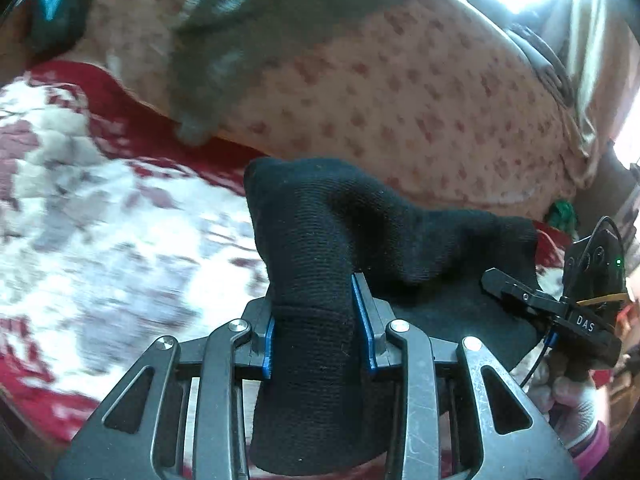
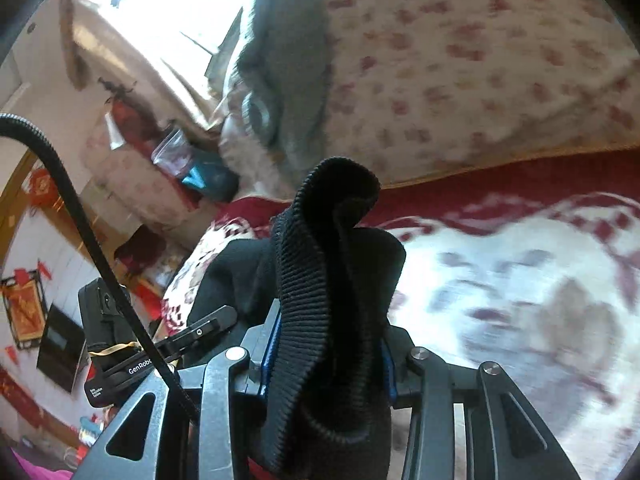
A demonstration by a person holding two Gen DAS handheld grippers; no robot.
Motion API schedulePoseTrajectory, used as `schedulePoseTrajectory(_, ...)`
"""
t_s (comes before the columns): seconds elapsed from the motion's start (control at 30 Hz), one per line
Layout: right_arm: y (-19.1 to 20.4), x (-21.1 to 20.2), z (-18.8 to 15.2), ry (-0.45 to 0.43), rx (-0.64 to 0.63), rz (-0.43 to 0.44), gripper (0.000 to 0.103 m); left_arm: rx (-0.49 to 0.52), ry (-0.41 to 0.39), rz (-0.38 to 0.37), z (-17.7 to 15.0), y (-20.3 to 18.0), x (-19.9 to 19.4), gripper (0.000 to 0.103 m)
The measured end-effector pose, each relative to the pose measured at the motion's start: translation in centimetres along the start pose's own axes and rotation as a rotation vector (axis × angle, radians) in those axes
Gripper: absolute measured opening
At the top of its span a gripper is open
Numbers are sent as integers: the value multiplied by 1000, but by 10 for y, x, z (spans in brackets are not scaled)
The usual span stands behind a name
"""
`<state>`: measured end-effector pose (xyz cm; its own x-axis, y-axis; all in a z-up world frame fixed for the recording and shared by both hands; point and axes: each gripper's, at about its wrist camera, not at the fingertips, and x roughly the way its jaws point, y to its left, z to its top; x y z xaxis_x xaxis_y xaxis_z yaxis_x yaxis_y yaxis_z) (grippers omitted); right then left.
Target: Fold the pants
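The black knit pants (image 1: 320, 248) hang bunched between my two grippers above the bed. My left gripper (image 1: 316, 320) is shut on a thick roll of the black fabric between its blue pads (image 1: 362, 320). My right gripper (image 2: 328, 344) is shut on the ribbed waistband edge (image 2: 312, 280) of the pants (image 2: 372, 264). The right gripper also shows at the right of the left wrist view (image 1: 500, 280), touching the same cloth. The left gripper shows at the left of the right wrist view (image 2: 216, 320).
A red and white patterned blanket (image 1: 120, 220) covers the bed below. A pink floral quilt (image 1: 400, 100) lies piled behind it with a grey garment (image 1: 224, 60) on top. A bright window (image 2: 180, 8) and cluttered furniture (image 2: 140, 148) stand beyond the bed.
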<state>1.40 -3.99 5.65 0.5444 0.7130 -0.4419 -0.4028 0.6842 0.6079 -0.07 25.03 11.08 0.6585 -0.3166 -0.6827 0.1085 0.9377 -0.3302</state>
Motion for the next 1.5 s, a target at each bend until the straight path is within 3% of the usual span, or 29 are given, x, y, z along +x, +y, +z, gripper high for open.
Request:
schedulePoseTrajectory(0.2, 30, 73, -1, 70, -14, 51, 38, -61, -6, 94, 5, 65, -13, 31)
schedulePoseTrajectory(0.37, 38, 127, -13, 152, -16, 43, 39, -169, 58, 146, -8, 116, 5, 31)
schedulePoseTrajectory(0.4, 37, 137, -17, 175, -21, 29, 40, -192, 84, 158, -11, 122, 12, 34)
schedulePoseTrajectory(0.47, 29, 157, -24, 232, -28, -39, 50, -253, 104, 162, -22, 138, 21, 51)
schedulePoseTrajectory(0.5, 23, 160, -27, 235, -21, -60, 52, -275, 84, 165, -26, 144, 20, 66)
schedulePoseTrajectory(0.53, 18, 159, -27, 226, -4, -49, 55, -276, 78, 177, -26, 143, 20, 74)
schedulePoseTrajectory(0.63, 12, 146, -21, 215, 21, -60, 57, -272, 75, 194, -29, 144, 19, 74)
schedulePoseTrajectory(0.83, 44, 112, -8, 132, -105, -104, 56, -182, 16, 353, -26, 111, -1, 74)
schedulePoseTrajectory(1.07, 96, 98, -12, 92, -286, -167, 57, -90, -66, 445, -23, 74, -27, 74)
schedulePoseTrajectory(1.2, 115, 100, -22, 95, -348, -185, 57, -67, -91, 472, -29, 58, -37, 74)
schedulePoseTrajectory(1.5, 123, 97, -37, 105, -357, -186, 57, -79, -111, 488, -42, 45, -51, 74)
